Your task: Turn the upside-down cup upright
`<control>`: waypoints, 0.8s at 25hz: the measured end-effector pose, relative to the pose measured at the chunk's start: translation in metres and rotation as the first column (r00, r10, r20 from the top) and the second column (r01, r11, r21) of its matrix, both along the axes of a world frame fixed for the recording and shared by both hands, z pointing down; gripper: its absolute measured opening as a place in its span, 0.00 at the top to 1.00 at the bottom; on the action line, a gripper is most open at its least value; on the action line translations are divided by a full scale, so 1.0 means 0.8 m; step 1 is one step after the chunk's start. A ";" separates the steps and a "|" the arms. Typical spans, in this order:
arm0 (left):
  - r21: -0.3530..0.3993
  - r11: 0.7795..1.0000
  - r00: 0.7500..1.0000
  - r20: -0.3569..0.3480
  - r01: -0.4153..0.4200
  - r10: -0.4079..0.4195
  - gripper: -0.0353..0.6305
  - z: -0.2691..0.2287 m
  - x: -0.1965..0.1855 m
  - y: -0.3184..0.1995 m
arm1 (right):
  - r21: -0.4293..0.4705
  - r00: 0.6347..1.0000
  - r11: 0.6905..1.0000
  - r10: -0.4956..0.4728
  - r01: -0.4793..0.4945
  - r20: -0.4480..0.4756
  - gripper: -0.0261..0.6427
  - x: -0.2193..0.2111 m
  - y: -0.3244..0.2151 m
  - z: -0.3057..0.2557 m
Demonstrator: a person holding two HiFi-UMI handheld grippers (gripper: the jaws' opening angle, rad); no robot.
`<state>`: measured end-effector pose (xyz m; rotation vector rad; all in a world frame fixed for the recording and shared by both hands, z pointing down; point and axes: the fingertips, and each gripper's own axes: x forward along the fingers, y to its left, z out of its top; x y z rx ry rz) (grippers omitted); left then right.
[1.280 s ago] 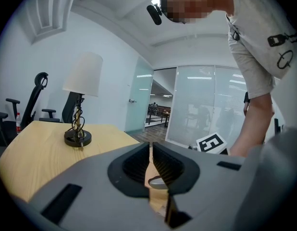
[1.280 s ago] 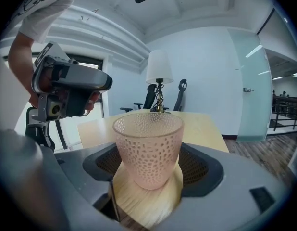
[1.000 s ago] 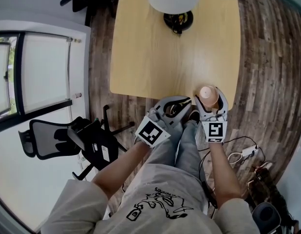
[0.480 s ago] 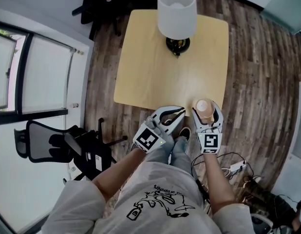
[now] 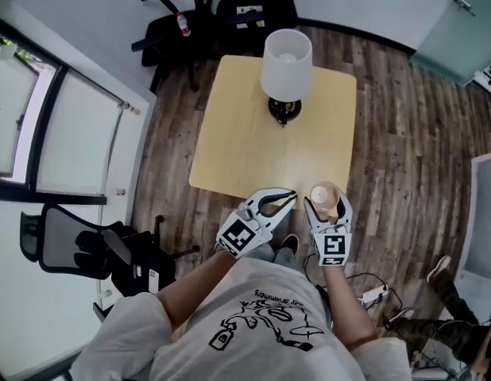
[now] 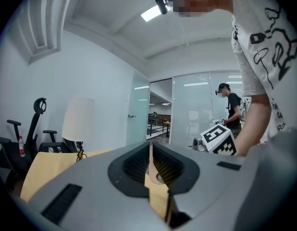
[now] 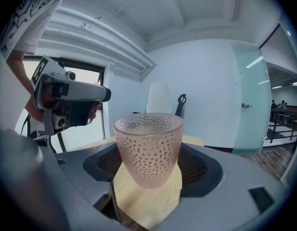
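Gripping the cup [image 7: 148, 146] low on its tapered wall, the right gripper [image 7: 147, 174] has its fingers [image 7: 106, 163] clamped on either side. The cup is mouth up, in the air by the near right corner of the counter [image 5: 253, 133]. It looks like thin, dimpled, pink glass or plastic: probably light and stiff, possibly breakable, so a moderate squeeze suits it. The dimples should help the grip, but the taper could let it slide out, so a hold nearer mid-height seems safer. Nothing shows through its translucent wall; it reads as empty. The left gripper [image 6: 151, 167] has its fingers together on nothing. A lamp [image 5: 286, 66] stands at the counter's far side.
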<state>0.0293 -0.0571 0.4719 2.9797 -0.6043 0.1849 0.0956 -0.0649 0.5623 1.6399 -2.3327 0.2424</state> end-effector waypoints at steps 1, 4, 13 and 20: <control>0.002 1.000 1.000 -0.001 -0.002 0.002 0.93 -0.002 0.001 0.001 | -0.003 1.000 1.000 -0.003 0.003 -0.005 0.42 0.000 0.000 -0.002; 0.003 1.000 1.000 0.000 -0.008 0.008 0.93 -0.004 0.001 0.002 | -0.017 0.998 1.000 -0.013 0.013 -0.054 0.42 0.001 0.000 -0.003; -0.024 0.999 1.000 -0.009 -0.026 0.026 0.93 -0.006 0.011 0.001 | -0.066 0.935 0.996 -0.084 0.065 -0.345 0.42 0.009 -0.006 -0.006; -0.105 0.994 0.998 -0.055 -0.027 0.021 0.93 -0.006 0.016 0.001 | -0.090 0.781 0.988 -0.156 0.128 -0.604 0.42 0.009 -0.008 -0.015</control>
